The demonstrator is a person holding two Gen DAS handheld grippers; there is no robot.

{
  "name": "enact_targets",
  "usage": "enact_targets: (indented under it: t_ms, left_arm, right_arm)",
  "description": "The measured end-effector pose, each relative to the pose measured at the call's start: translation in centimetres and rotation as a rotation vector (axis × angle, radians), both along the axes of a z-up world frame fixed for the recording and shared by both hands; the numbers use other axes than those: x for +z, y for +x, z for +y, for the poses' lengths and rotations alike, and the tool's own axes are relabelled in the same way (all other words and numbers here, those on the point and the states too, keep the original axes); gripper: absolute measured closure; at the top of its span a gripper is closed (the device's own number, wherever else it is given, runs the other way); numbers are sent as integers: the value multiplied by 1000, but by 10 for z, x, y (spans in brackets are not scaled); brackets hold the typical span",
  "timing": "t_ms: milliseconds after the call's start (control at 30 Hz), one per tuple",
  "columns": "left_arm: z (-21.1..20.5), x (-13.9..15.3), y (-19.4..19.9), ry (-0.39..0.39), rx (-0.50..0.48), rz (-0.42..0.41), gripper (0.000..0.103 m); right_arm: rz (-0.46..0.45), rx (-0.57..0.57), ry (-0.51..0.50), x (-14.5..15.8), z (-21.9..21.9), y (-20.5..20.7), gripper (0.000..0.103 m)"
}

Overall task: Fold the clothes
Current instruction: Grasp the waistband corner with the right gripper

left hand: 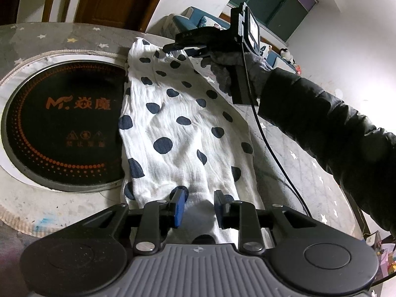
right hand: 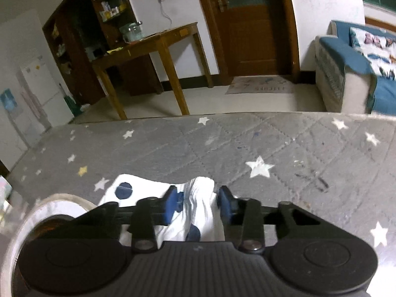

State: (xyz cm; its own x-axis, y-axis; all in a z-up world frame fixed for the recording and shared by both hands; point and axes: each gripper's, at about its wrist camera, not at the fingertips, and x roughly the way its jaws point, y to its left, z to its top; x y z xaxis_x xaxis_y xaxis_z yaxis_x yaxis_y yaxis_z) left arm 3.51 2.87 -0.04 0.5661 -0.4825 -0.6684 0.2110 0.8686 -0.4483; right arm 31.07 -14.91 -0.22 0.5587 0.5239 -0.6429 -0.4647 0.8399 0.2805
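A white garment with dark blue polka dots (left hand: 178, 128) lies stretched along the grey star-patterned table cover (left hand: 309, 168). My left gripper (left hand: 199, 206) stands open over the garment's near end, cloth lying between its blue pads. My right gripper (left hand: 184, 49) reaches from the right to the garment's far end. In the right wrist view my right gripper (right hand: 198, 201) is open, with a raised fold of the white cloth (right hand: 201, 198) between its blue pads. The pads do not press the cloth.
A round black heater plate with orange lettering (left hand: 64, 128) is set in the table, left of the garment. The right gripper's black cable (left hand: 272, 153) runs over the cover. Beyond the table's far edge stand a wooden table (right hand: 153, 47), a door (right hand: 250, 24) and a blue sofa (right hand: 358, 66).
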Motion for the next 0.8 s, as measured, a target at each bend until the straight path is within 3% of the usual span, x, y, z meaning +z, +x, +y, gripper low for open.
enact_targets:
  t_ms: [100, 367, 633, 800]
  left_arm:
    - [2, 4, -2, 8, 13, -12, 74]
    - [11, 13, -13, 36, 68, -30, 72]
    - [12, 13, -29, 71, 103, -14, 71]
    - [10, 14, -39, 109, 109, -27, 63]
  right_arm:
    - [-28, 6, 3, 5, 0, -5, 87]
    - [-90, 24, 69, 43, -5, -41, 88]
    - [-141, 88, 119, 85, -20, -100, 88]
    - [-158, 147, 139, 104, -32, -151, 88]
